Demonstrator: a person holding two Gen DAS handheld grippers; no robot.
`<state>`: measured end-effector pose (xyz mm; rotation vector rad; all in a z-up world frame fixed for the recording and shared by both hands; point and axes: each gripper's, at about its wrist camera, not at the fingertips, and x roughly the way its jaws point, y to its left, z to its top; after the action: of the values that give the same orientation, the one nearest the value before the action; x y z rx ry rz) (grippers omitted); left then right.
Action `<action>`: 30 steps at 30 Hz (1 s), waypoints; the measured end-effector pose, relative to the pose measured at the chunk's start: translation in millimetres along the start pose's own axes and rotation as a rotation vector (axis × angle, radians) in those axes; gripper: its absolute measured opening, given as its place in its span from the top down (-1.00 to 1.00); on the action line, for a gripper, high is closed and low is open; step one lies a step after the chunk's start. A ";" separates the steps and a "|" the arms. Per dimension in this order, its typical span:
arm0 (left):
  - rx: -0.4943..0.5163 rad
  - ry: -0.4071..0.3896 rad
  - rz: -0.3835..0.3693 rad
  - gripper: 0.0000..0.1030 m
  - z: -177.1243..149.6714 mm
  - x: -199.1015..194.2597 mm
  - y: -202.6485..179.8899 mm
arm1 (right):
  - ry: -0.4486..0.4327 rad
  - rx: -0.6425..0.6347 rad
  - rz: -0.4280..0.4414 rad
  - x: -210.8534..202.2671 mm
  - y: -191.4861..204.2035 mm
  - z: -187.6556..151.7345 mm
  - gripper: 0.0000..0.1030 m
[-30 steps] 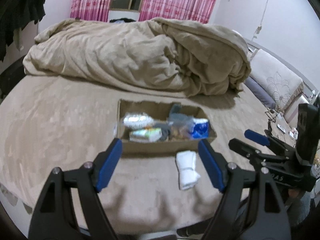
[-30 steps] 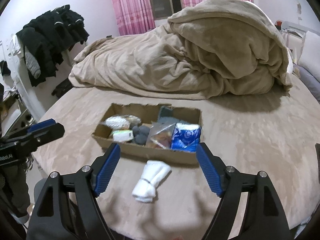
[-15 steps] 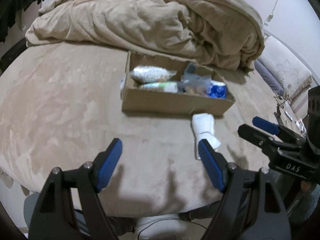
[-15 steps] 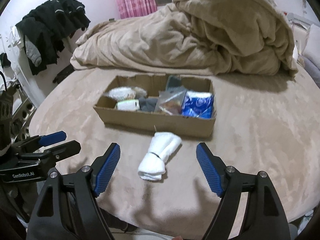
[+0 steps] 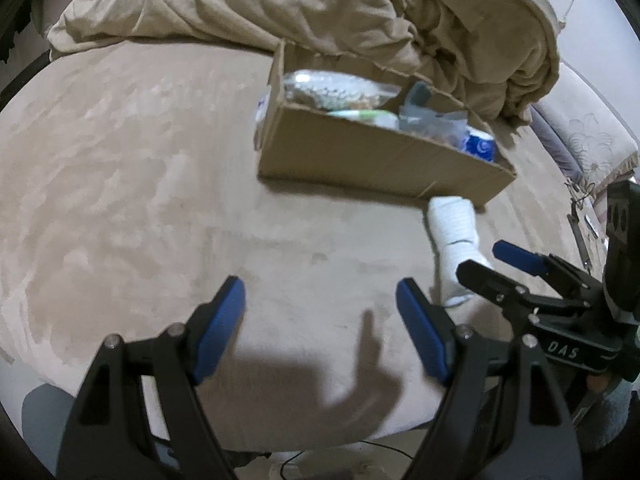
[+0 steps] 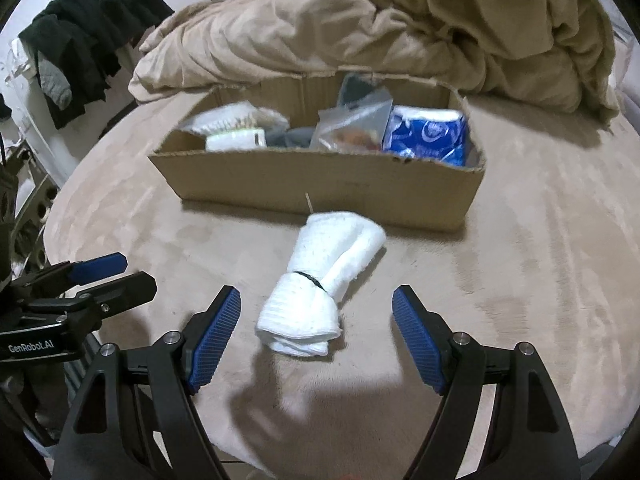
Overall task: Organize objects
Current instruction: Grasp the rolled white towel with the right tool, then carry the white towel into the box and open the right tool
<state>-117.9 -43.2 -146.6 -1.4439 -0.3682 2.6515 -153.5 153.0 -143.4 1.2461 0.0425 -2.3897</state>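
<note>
A rolled white sock bundle (image 6: 320, 284) lies on the beige bed just in front of an open cardboard box (image 6: 320, 184). The box holds a blue packet (image 6: 426, 136), clear bags and other small items. My right gripper (image 6: 318, 320) is open, its blue pads on either side of the bundle's near end, not touching it. My left gripper (image 5: 320, 316) is open and empty over bare bed, left of the bundle (image 5: 454, 236). The box shows in the left wrist view too (image 5: 372, 156). Each gripper appears in the other's view: the right one (image 5: 500, 260) and the left one (image 6: 116, 272).
A crumpled beige duvet (image 6: 400, 24) is heaped behind the box. Dark clothes (image 6: 88, 32) hang at the far left. A pillow and headboard (image 5: 592, 140) lie at the right. The bed's near edge runs just below both grippers.
Both grippers have moved forward and tilted down toward the bed. The right gripper has closed in on the sock bundle, which now sits between its open fingers. Nothing was grasped.
</note>
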 end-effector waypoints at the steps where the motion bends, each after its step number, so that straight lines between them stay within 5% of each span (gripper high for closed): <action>1: -0.002 0.005 0.000 -0.55 0.2 2.9 0.6 | 0.010 -0.001 0.000 4.6 -0.7 -0.7 -0.57; 4: -0.004 0.014 0.006 -0.54 -0.5 11.7 2.8 | 0.025 -0.004 -0.004 15.1 -1.8 -1.5 -0.55; 12: 0.036 0.004 0.039 -0.55 -3.1 21.0 1.5 | 0.027 -0.043 -0.008 27.2 4.8 -3.4 0.10; 30: 0.044 -0.068 0.022 -0.55 12.1 -34.4 -14.5 | -0.046 -0.074 0.018 -27.1 18.5 8.4 0.22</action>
<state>-109.6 -38.2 -108.6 -1.3562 -0.2991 2.7133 -139.3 144.4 -113.8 1.1529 0.1050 -2.3781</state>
